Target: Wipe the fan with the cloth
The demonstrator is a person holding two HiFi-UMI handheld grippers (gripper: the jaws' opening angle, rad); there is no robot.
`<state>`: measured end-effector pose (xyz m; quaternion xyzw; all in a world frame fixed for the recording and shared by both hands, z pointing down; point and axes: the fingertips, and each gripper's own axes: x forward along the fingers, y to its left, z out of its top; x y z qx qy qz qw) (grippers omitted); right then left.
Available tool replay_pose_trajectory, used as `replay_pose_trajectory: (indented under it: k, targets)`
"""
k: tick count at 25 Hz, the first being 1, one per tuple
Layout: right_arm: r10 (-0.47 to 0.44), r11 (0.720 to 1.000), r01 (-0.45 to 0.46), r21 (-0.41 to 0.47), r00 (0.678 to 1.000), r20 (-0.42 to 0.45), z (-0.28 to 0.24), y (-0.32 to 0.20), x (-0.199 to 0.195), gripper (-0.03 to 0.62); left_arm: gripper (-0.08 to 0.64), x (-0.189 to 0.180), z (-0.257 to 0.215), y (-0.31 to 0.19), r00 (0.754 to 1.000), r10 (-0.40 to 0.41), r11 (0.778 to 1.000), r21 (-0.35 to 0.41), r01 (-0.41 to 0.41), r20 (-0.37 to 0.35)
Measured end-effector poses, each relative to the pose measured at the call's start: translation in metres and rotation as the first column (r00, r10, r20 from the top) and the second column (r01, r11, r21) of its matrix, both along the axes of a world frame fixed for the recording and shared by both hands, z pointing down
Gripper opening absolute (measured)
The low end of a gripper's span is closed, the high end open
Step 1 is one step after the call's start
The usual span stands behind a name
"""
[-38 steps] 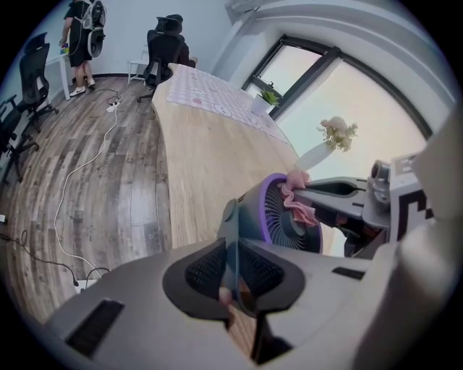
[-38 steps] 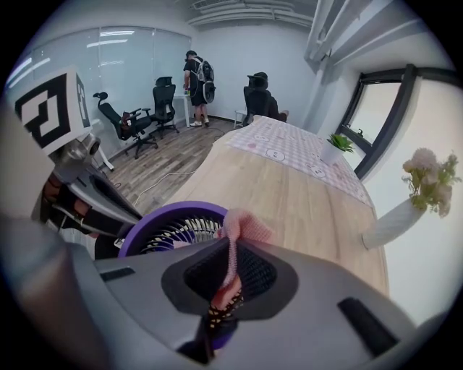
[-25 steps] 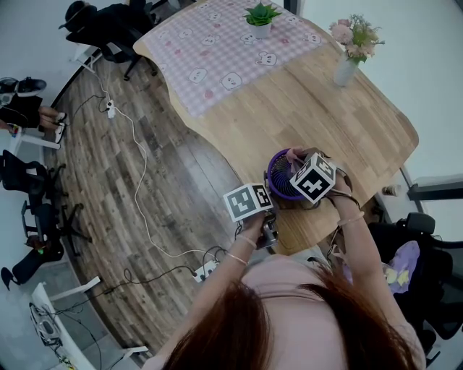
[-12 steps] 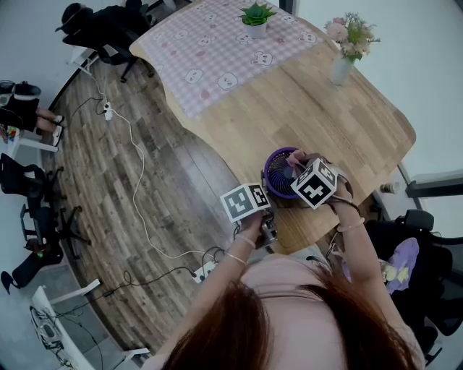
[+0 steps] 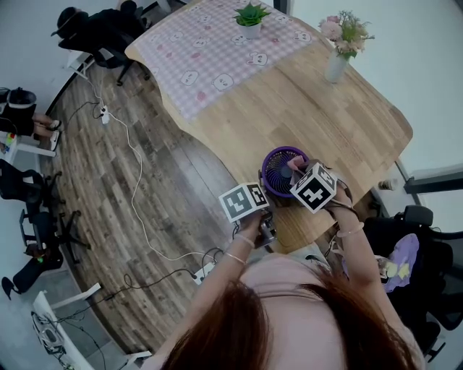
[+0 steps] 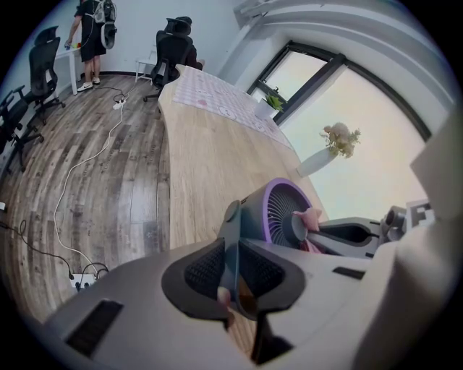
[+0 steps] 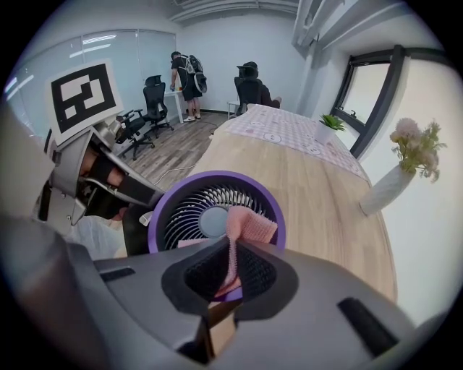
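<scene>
A small purple-rimmed fan (image 5: 282,170) stands at the near edge of the wooden table (image 5: 347,123). My left gripper (image 6: 233,276) is shut on the fan's dark rear housing (image 6: 249,220) and holds it from the floor side. In the right gripper view the fan's grille (image 7: 210,211) faces the camera. My right gripper (image 7: 230,273) is shut on a pink cloth (image 7: 244,230), whose free end lies against the grille just right of the grey hub (image 7: 211,220). In the head view both grippers, the left gripper (image 5: 253,209) and the right gripper (image 5: 304,181), flank the fan.
A white vase of flowers (image 5: 338,45) and a potted plant (image 5: 249,18) on a pink patterned tablecloth (image 5: 217,50) stand farther along the table. Cables and a power strip (image 5: 202,271) lie on the wooden floor. Office chairs (image 5: 94,29) stand beyond.
The right gripper with the cloth has shifted slightly across the fan's face. The left gripper keeps its hold on the fan.
</scene>
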<state>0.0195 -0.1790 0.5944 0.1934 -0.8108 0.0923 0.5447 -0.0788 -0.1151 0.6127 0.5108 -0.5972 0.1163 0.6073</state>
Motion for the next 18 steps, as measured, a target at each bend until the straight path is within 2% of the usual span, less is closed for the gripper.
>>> replay_pose_trajectory:
  k: [18]
  targets:
    - [-0.035, 0.993, 0.038, -0.11, 0.999, 0.023, -0.002, 0.036, -0.011, 0.023, 0.052, 0.0, -0.001, 0.0, 1.0, 0.023, 1.0, 0.007, -0.023, 0.011]
